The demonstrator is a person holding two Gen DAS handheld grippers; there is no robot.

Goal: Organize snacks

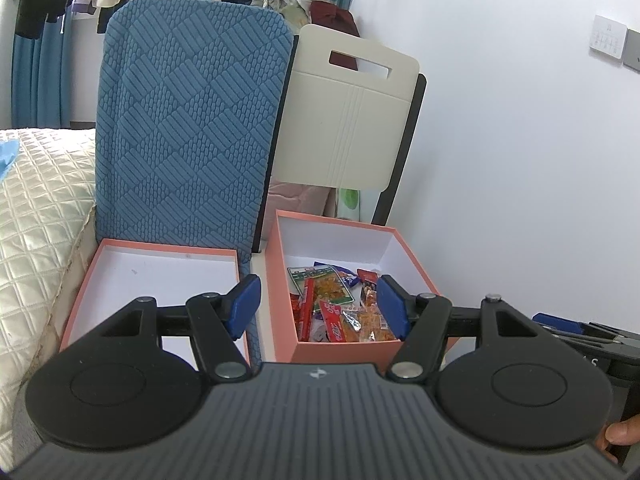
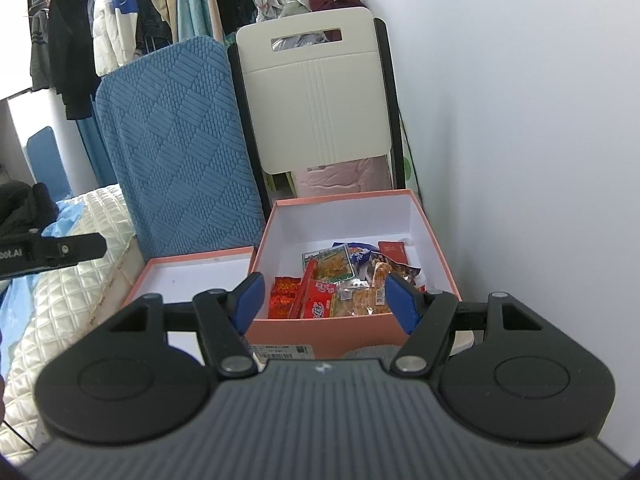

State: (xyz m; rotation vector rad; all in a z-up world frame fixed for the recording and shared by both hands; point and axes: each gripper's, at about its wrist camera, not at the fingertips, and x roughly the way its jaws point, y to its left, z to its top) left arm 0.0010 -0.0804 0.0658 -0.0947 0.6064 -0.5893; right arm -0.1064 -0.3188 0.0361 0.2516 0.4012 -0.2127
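Both tongs, left [image 1: 318, 304] and right [image 2: 324, 300], apart, empty. Snack packets [image 2: 340, 290] in box [image 2: 320, 326], 12 o'clock: light, crinkly, slippery; pinch sealed edge.

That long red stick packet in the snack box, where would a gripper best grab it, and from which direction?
Probably at its upper half, coming down from above. The long red stick packet lies slanted on top of the other snacks in the deep pink box, whose walls block any sideways approach. It is narrow, so the open right gripper could close across its width.
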